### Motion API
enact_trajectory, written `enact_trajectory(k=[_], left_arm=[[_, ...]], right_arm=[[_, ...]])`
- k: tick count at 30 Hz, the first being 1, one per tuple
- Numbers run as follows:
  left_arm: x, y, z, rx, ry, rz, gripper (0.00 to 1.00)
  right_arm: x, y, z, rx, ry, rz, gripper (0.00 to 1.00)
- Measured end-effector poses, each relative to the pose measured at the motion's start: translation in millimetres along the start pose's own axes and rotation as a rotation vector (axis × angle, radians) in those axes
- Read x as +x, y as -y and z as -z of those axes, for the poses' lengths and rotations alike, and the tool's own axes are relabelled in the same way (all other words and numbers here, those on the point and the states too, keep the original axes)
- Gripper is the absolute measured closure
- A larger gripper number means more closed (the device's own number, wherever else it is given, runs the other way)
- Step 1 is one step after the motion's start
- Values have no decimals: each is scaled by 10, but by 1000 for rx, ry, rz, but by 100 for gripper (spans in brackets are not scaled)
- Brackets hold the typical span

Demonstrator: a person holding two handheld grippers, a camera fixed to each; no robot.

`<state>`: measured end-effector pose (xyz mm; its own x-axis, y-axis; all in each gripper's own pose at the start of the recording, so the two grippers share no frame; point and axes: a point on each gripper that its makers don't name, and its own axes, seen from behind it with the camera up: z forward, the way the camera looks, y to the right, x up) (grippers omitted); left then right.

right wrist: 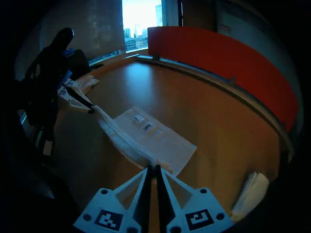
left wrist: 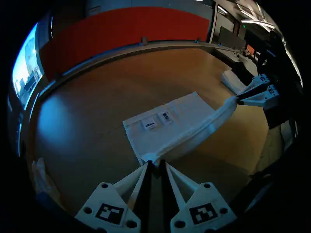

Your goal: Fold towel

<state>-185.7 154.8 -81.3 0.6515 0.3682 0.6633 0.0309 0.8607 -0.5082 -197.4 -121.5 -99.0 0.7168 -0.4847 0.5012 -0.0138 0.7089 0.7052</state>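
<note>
A white towel (left wrist: 171, 120) lies partly on the wooden table (left wrist: 116, 89), with two small labels on its upper side. Its near edge is lifted off the table and stretched between both grippers. My left gripper (left wrist: 155, 163) is shut on the near corner of the towel. In the left gripper view my right gripper (left wrist: 238, 100) pinches the other corner at the right. In the right gripper view the towel (right wrist: 155, 139) runs from my right gripper (right wrist: 153, 167), shut on its corner, to my left gripper (right wrist: 92, 110) at the far left, held by a dark-clad person (right wrist: 42, 77).
A stack of folded white towels (right wrist: 250, 194) sits near the table's edge, seen also as a stack (left wrist: 233, 79) in the left gripper view. More white cloth (right wrist: 87, 82) lies at the far left. A red partition (left wrist: 128, 31) and a window (right wrist: 142, 21) back the table.
</note>
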Motion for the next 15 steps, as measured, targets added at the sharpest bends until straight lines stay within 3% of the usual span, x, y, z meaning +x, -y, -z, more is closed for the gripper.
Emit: enact_trajectory(k=[15], left_arm=[[93,170,-301,41,36,-32,84]], right_arm=[[52,-275,-257,-22,23,8,91]])
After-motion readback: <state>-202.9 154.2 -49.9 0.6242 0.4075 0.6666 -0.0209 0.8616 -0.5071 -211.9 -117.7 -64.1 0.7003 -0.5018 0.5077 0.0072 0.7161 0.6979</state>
